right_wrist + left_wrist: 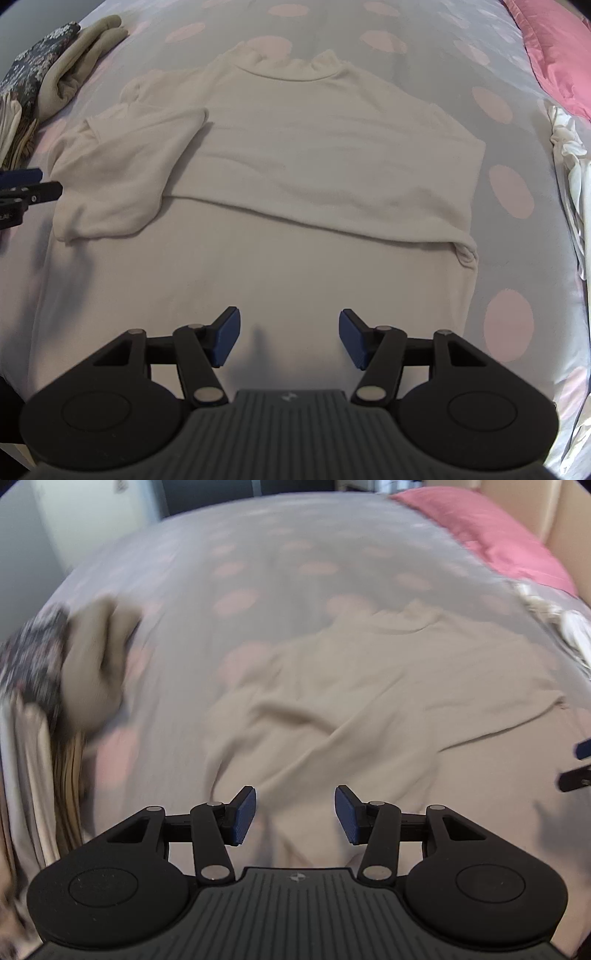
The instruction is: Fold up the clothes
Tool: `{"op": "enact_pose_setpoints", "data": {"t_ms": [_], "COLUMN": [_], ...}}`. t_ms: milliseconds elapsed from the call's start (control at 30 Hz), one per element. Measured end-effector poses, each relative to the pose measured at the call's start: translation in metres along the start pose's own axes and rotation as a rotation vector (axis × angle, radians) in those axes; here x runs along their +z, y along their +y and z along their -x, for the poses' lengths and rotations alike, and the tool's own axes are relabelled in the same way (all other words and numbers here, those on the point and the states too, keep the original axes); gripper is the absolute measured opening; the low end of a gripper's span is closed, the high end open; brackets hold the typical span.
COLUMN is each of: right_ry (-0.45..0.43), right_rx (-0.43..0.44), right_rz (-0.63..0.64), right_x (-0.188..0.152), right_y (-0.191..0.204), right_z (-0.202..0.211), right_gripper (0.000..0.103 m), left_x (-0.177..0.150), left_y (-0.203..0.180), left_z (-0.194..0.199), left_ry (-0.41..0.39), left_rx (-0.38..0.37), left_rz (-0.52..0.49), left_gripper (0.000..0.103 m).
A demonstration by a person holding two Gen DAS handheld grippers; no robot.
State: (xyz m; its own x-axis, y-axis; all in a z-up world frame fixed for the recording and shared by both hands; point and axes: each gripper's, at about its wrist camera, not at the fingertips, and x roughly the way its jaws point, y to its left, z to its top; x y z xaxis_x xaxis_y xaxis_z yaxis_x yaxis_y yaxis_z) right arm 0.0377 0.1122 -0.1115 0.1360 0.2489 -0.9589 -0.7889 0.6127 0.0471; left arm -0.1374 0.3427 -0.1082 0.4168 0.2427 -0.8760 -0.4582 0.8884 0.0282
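A cream long-sleeved top (295, 155) lies flat on the bed, collar at the far end, with one sleeve folded across its body and the left sleeve (122, 173) bent down its left side. It shows blurred and beige in the left wrist view (369, 701). My right gripper (290, 338) is open and empty over the top's near hem. My left gripper (295, 814) is open and empty over the top's left side; its fingers (29, 188) show at the left edge of the right wrist view. The right gripper's fingers (576, 771) show at the right edge of the left wrist view.
The bed has a grey cover with pink dots (509, 192). A stack of folded clothes (55, 77) sits at the far left, also in the left wrist view (74, 672). A pink pillow (491, 531) lies at the far right. White crumpled cloth (569, 158) lies along the right edge.
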Motion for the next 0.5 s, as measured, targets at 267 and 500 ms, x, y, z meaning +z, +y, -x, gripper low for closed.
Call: {"op": "enact_pose_setpoints", "data": {"t_ms": [267,500], "right_ry": [0.005,0.012], "right_rx": [-0.01,-0.019], "right_rz": [0.017,0.021], "right_x": [0.001,0.0], "right_y": [0.004,0.004], "right_z": [-0.003,-0.003], "right_gripper": [0.063,0.063], "left_x": [-0.016,-0.018], "left_y": [-0.007,-0.023], "left_z": [-0.007,-0.009], "left_ry": [0.019,0.024], "left_rx": [-0.049,-0.039], "left_rz": [0.025,-0.027], "left_gripper": [0.025,0.004]}}
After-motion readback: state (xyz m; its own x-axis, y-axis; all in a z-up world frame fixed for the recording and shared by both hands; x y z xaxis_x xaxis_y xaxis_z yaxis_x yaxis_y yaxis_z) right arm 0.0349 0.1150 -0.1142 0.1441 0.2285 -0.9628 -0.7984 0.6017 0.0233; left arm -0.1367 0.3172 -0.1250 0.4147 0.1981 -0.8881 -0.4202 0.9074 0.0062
